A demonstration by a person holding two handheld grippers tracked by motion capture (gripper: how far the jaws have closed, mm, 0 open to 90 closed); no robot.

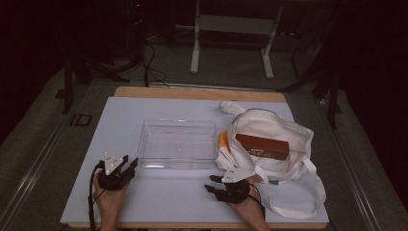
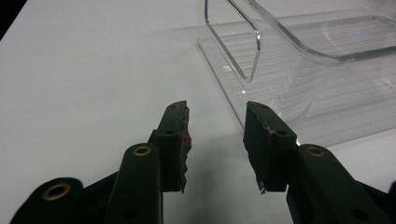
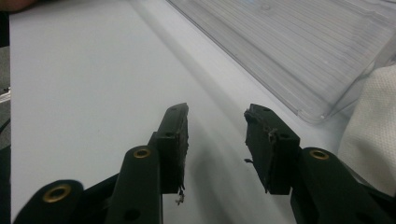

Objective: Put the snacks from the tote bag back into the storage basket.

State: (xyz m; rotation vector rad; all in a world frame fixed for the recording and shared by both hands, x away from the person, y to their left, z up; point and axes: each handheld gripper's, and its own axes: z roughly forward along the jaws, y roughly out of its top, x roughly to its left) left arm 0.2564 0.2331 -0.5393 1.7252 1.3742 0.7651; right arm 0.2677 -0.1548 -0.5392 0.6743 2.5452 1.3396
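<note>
While the white-covered bench [image 1: 144,202] lay under dim light, the left tool [image 1: 126,165] rested at its near left, held in a person's hand [image 1: 109,196], its jaws spread with only bare white surface between them. In the left gripper view that tool [image 2: 215,140] pointed at the near corner of a clear plastic tray [image 2: 303,79], close to it but not touching.

The tray [image 1: 177,143] sat at the middle of the bench, a shallow rectangular bin with rounded corners, transparent walls and a faintly ribbed floor, and it held nothing that could be seen.

To the right of it, the right tool [image 1: 210,183] lay near the front edge in the person's other hand [image 1: 250,207], its jaws likewise spread and gripping nothing. In the right gripper view this tool [image 3: 215,137] aimed across the white surface, with the tray [image 3: 299,46] ahead and white cloth at the right edge.

Farther right lay a white cloth tote bag [image 1: 293,139], slumped open with its handles trailing toward the front edge. A brown box [image 1: 262,147] rested in its mouth, and an orange item [image 1: 224,141] showed at the bag's left side, just beside the tray.
</note>
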